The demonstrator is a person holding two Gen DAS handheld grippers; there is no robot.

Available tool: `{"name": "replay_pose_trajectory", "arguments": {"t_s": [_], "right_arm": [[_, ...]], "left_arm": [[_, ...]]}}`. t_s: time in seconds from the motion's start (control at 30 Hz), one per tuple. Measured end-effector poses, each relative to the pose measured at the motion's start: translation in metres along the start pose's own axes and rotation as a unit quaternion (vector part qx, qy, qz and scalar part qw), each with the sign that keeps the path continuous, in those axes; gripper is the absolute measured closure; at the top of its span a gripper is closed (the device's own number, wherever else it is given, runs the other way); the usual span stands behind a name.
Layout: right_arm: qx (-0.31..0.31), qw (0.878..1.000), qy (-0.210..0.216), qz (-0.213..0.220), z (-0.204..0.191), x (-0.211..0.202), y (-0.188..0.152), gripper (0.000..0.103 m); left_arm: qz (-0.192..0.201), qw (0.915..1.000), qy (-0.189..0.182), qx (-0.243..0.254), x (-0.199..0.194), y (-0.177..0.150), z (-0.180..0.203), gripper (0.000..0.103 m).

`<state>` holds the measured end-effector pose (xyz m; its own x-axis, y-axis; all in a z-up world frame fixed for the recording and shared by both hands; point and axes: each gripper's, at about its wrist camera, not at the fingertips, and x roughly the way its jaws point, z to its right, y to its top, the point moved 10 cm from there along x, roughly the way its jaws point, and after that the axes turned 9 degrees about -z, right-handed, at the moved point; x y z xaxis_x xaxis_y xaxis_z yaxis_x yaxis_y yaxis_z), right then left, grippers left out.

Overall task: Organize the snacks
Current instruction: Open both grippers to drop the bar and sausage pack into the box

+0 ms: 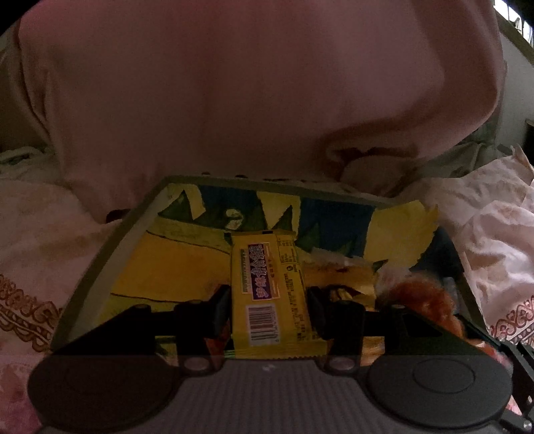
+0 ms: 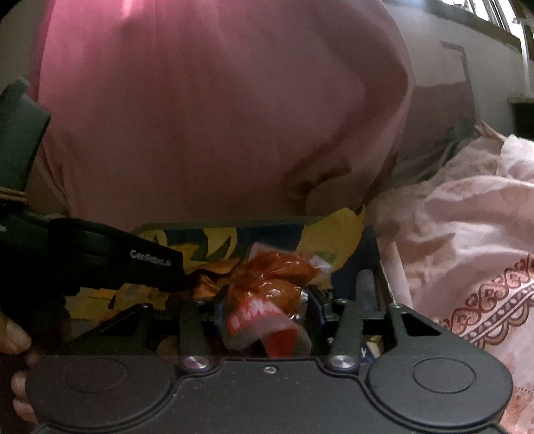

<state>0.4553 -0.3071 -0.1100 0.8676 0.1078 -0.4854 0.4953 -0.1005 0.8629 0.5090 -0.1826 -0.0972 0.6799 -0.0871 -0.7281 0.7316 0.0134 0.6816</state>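
In the left wrist view my left gripper (image 1: 268, 302) is shut on a long yellow snack packet (image 1: 270, 293) with a barcode, held over a box (image 1: 100, 267) whose inside holds large yellow and blue bags (image 1: 173, 267). In the right wrist view my right gripper (image 2: 267, 310) is shut on an orange-red clear-wrapped snack bag (image 2: 267, 290), just above the same box (image 2: 370, 247). The left gripper's black body (image 2: 100, 263) shows at the left of that view. The orange bag also shows at the right of the left wrist view (image 1: 424, 300).
The person's pink-clad body (image 1: 217, 100) fills the space just behind the box. Pale pink patterned bedding (image 2: 467, 250) lies around the box on both sides. A window (image 2: 494, 16) is at the top right.
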Motion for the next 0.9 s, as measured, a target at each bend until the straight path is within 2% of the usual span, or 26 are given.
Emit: {"name": "replay_pose_trajectory", "arguments": {"t_s": [0.1,0.17,0.23,0.3,0.6,0.73,0.9], "right_arm": [[0.005,1.0,0.003,0.001,0.004,0.0,0.0,0.041],[0.007,1.0,0.004,0.001,0.005,0.0,0.002,0.034],[0.006,1.0,0.004,0.003,0.006,-0.002,0.003,0.028],[0.007,1.0,0.004,0.004,0.007,-0.007,0.004,0.024],[0.034,0.999,0.001,0.035,0.015,-0.058,0.026,0.007],[0.039,0.998,-0.003,0.057,0.018,-0.09,0.038,0.002],[0.037,0.996,-0.003,0.079,0.014,-0.133,0.047,0.001]], "left_arm": [[-0.012,0.9999,0.009,-0.004,0.002,-0.003,-0.002,0.047],[-0.011,0.9999,0.008,-0.008,-0.001,-0.004,-0.004,0.041],[-0.005,0.9999,0.008,-0.012,-0.007,-0.003,-0.006,0.028],[0.002,0.9999,0.008,-0.014,-0.015,0.0,-0.009,0.024],[0.04,0.998,-0.001,-0.049,-0.075,0.005,-0.031,0.005],[0.064,0.9958,-0.004,-0.065,-0.108,0.001,-0.043,0.001],[0.083,0.9935,-0.004,-0.079,-0.151,-0.012,-0.057,0.001]]}}
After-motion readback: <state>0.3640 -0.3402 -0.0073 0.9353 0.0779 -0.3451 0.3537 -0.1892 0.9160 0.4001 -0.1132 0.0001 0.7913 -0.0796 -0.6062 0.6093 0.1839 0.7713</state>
